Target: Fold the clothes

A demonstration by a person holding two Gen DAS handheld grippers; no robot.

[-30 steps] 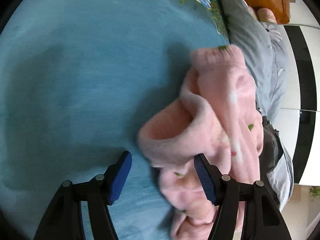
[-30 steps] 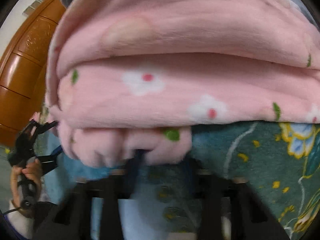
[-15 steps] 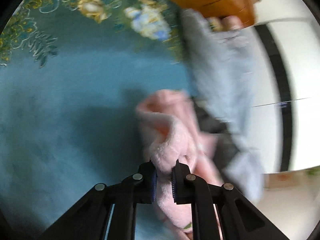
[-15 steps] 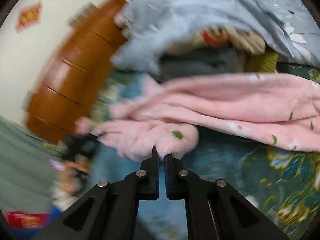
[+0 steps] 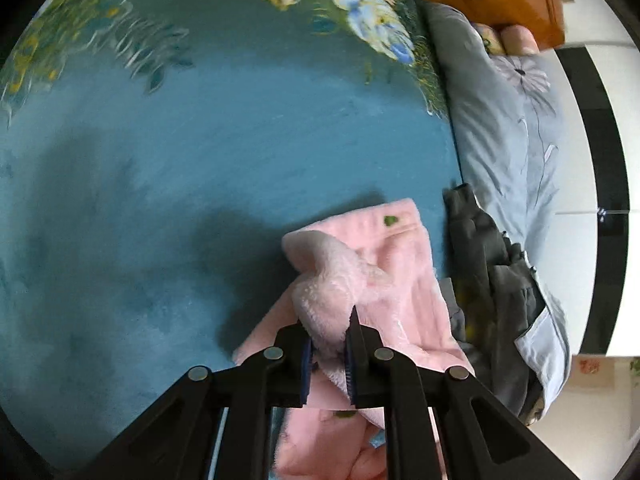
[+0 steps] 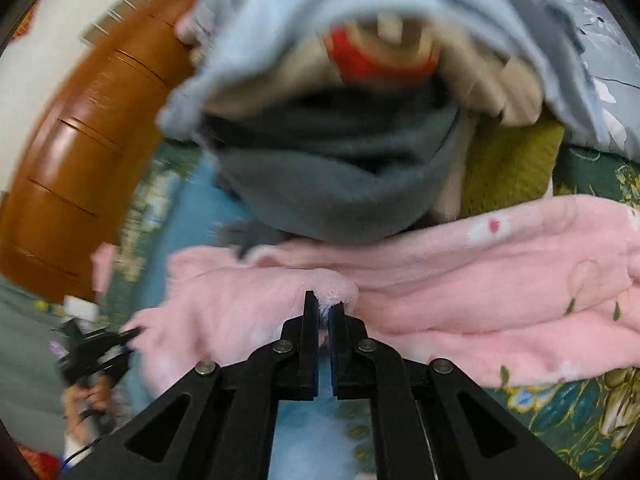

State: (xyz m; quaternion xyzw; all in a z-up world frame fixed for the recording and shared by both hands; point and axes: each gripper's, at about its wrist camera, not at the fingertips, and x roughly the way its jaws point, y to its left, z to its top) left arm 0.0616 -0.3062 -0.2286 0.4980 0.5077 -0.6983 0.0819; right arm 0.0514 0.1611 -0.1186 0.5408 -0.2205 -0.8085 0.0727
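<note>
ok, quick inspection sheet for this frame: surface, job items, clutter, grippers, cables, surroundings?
Surface: teal floral bedspread, bare in the middle.
Job's things: pink fleece garment, flower print, bunched and partly folded.
Clutter: pile of grey fleece, olive cloth and light blue bedding right behind the garment.
Grippers: left hand-held gripper shut on the garment; right hand-held gripper shut on its edge.
Cables: nothing seen.
Surroundings: wooden headboard, white wall.

Both sets of tongs are matte black plastic: the left tongs [image 5: 328,354] and the right tongs [image 6: 324,334] have triangular cut-out arms, round silver rivets at the joints, and ribbed blue pads [image 5: 307,364] lining the fingers.
</note>
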